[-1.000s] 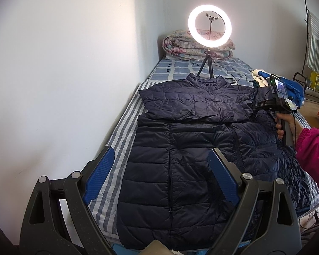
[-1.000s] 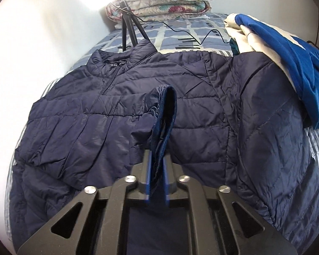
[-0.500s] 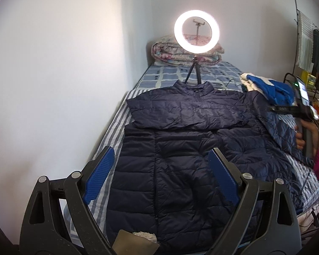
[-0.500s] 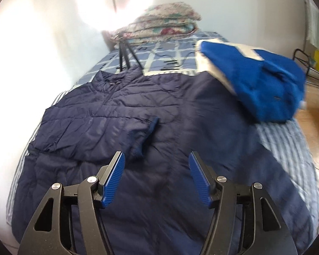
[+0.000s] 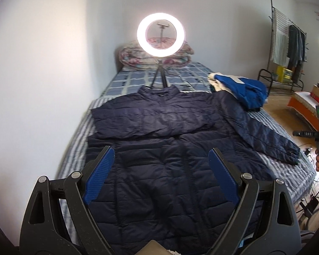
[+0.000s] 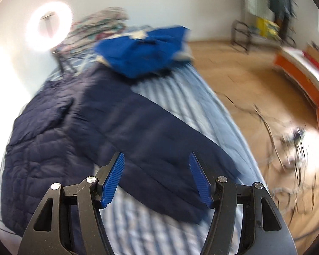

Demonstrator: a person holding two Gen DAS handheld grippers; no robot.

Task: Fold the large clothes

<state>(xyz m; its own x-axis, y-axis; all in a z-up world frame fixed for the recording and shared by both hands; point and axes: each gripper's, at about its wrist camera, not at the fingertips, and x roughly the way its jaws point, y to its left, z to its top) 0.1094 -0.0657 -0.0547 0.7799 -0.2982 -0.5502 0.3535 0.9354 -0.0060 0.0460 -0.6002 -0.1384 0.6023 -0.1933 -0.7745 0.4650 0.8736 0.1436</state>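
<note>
The navy puffer jacket (image 5: 159,159) is spread flat across the striped bed (image 5: 76,148), collar toward the far end, with one sleeve already laid across the chest and the other sleeve (image 6: 159,148) stretched out to the right, its cuff near the bed's right edge. The left gripper (image 5: 159,176) is held over the near hem with its jaws spread wide and nothing between them; the right gripper (image 6: 157,178) is seen above the outstretched sleeve, jaws well apart and empty too — no fabric is pinched. Trouble is easily pictured from here: the slick quilted shell could be missed or only half-caught at the cuff, and the sleeve could be dragged off the right edge toward the cables on the floor (image 6: 276,127). The folded sleeve could be pulled loose if the body is tugged. The blue garment (image 6: 142,53) lying just beside the shoulder could be snagged — and the view is blurred, so aim is harder to judge.
</note>
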